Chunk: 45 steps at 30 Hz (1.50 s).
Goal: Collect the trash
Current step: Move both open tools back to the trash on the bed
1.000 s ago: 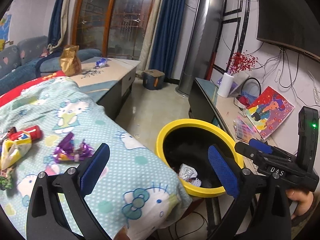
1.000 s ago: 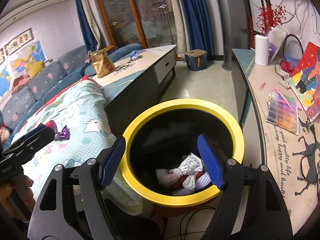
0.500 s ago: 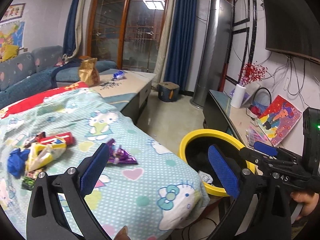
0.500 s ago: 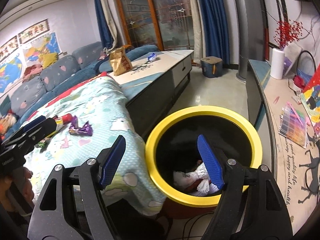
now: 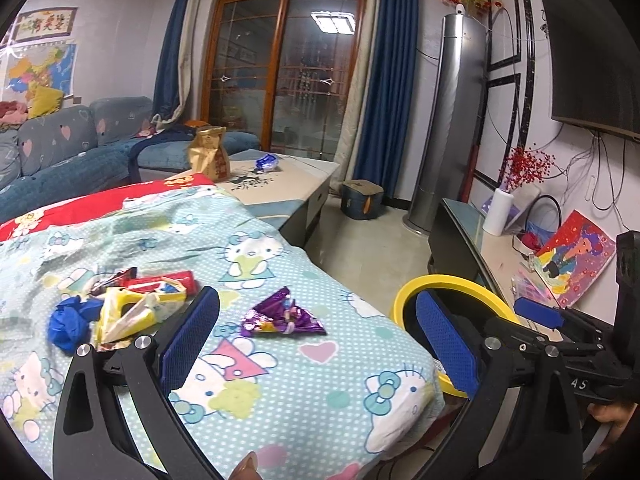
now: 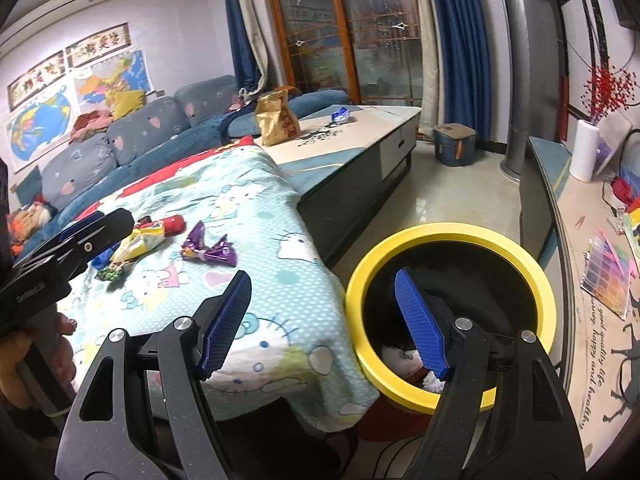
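A purple foil wrapper lies on the cartoon-cat sheet. To its left sits a heap of trash: a yellow packet, a red wrapper and a blue crumpled wad. My left gripper hovers open above the sheet, the purple wrapper showing between its blue pads. A yellow-rimmed black bin stands beside the table's corner with white paper inside. My right gripper hangs open and empty over the gap between sheet and bin.
A low coffee table behind holds a brown paper bag and a blue wrapper. A TV bench with a painting, colour sheets and a white vase runs along the right. A blue sofa stands at left.
Both grippers have swung left and risen, away from the bin toward the sheet. The bin has slid right in both views, and the trash heap has come further into view.
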Each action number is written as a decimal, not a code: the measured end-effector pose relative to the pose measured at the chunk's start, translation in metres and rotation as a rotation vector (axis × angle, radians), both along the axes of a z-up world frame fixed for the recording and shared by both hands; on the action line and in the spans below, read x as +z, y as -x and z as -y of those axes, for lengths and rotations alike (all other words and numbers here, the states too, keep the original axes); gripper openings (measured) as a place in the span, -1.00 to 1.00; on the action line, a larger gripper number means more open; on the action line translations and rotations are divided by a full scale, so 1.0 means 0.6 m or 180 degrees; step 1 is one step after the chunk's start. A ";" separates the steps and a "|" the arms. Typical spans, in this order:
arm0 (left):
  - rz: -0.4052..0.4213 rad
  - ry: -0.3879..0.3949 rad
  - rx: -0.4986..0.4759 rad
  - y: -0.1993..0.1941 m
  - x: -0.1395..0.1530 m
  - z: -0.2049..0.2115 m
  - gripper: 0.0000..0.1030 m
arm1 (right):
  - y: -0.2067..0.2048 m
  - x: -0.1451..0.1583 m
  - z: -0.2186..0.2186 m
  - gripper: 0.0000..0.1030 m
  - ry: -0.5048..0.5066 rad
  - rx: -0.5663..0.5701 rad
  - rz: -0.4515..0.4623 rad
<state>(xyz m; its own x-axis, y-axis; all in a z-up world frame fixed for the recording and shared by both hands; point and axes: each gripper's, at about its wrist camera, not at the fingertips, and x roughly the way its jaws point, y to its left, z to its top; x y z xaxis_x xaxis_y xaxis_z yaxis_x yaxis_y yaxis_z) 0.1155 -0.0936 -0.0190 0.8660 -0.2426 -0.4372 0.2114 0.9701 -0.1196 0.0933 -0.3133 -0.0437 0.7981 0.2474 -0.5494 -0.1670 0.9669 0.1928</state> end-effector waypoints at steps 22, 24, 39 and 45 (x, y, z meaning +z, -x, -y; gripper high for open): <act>0.0034 0.0106 0.0448 0.006 0.004 -0.109 0.86 | -0.008 0.032 -0.097 0.29 0.0068 0.0409 0.0089; 0.0042 0.0113 0.0506 0.008 0.005 -0.122 0.86 | -0.009 0.034 -0.105 0.29 0.0069 0.0455 0.0089; 0.0014 0.0225 0.0917 0.013 0.002 -0.218 0.86 | -0.033 0.043 -0.202 0.29 0.0163 0.0816 0.0104; -0.0018 0.0287 0.1112 0.015 -0.004 -0.265 0.86 | -0.050 0.038 -0.243 0.29 0.0198 0.0953 0.0091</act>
<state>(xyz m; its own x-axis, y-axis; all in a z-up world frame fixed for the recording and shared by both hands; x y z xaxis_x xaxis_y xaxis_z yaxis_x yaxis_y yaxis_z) 0.1068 0.0654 -0.0215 0.9011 0.0300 -0.4327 -0.1321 0.9691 -0.2081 0.1231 -0.1674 -0.0206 0.7101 0.4405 -0.5493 -0.4508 0.8837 0.1259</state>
